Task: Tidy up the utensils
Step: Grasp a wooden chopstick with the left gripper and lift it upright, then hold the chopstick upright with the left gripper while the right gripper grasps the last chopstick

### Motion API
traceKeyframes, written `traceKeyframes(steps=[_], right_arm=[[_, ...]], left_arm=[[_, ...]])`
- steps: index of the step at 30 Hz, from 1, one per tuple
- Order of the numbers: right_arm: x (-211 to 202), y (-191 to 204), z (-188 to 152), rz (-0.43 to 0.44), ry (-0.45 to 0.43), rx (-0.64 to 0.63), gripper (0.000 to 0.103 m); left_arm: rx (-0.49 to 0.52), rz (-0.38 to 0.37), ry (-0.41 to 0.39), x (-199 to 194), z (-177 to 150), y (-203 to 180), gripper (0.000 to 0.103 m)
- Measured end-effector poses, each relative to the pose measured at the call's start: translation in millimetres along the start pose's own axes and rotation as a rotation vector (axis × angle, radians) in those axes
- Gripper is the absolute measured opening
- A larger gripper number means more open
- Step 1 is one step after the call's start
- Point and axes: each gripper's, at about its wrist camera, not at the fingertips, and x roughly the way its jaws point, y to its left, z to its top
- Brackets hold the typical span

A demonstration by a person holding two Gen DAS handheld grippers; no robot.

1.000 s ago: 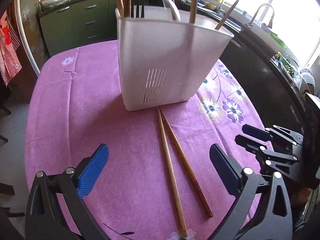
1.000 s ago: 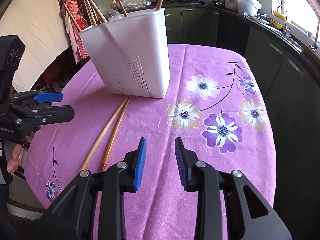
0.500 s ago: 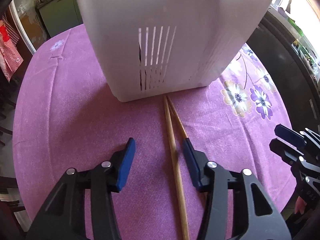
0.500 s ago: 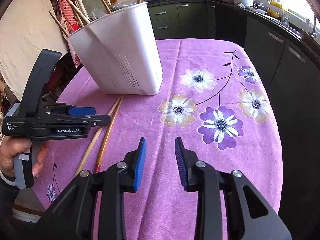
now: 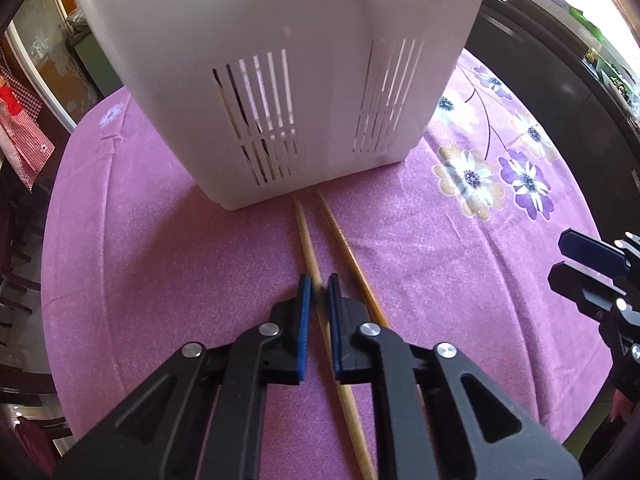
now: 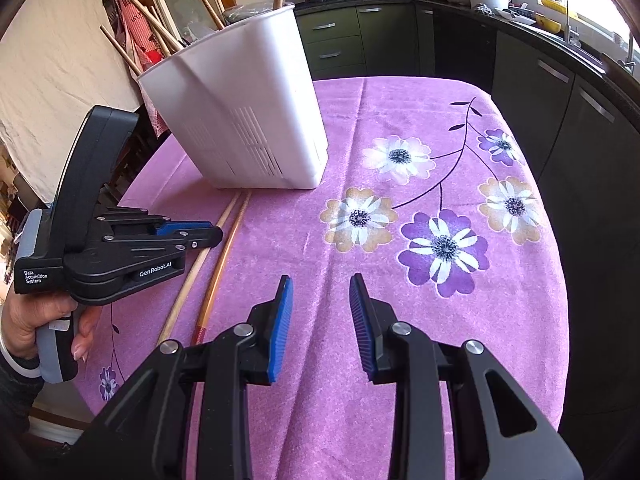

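The left hand-held gripper [image 5: 319,294] sits low over the counter [image 5: 160,280], its pads nearly together around the paler chopstick [image 5: 306,240], which lies beside its darker mate [image 5: 348,250], tips at the white utensil holder [image 5: 280,80]. I'd squeeze squarely, avoiding the neighbour, then lift level. The right hand-held gripper [image 6: 320,316] hovers apart, empty.

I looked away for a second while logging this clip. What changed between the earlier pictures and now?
The left gripper moved forward and down toward the white utensil holder, and its jaws narrowed from wide open to nearly pinching the paler chopstick. The darker chopstick, the holder and the open right gripper stayed as they were.
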Motion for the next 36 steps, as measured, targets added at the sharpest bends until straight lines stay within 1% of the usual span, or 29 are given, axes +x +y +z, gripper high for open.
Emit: traceKeyframes(steps=[4,5,10,13,16,18,21,23,28,31,34,36], right_arm=[[-3,-1,0,0.002,-0.003,0.004,0.03],[-4,-1,0,0.002,-0.004,0.004,0.03],[-10,1,2,-0.001,-0.015,0.001,0.03],[-14,2,3,-0.003,-0.017,-0.002,0.03],[-16,6,5,-0.001,-0.015,-0.011,0.03],[-16,9,7,0.004,-0.008,-0.018,0.03],[-11,18,12,0.012,0.012,-0.036,0.033],[-5,27,15,0.015,0.033,-0.06,0.033],[15,49,24,0.039,0.09,-0.094,0.034],[31,68,31,0.047,0.121,-0.118,0.034],[50,87,39,0.03,0.144,-0.147,0.034],[65,100,43,0.0,0.165,-0.171,0.034]], left_arm=[[-0.008,-0.028,0.004,-2,-2,5,0.007],[-0.005,-0.034,0.002,-6,-7,10,0.007],[-0.001,-0.058,-0.044,-28,-17,16,0.007],[-0.002,-0.085,-0.097,-55,-25,22,0.007],[-0.007,-0.108,-0.18,-91,-38,32,0.007],[-0.017,-0.116,-0.23,-113,-39,41,0.006],[-0.033,-0.118,-0.306,-146,-52,54,0.006],[-0.051,-0.127,-0.349,-162,-59,66,0.006],[-0.057,-0.099,-0.427,-190,-82,85,0.006],[-0.053,-0.091,-0.452,-198,-93,90,0.006],[-0.044,-0.075,-0.472,-206,-102,93,0.006],[-0.036,-0.076,-0.479,-210,-106,95,0.006]])
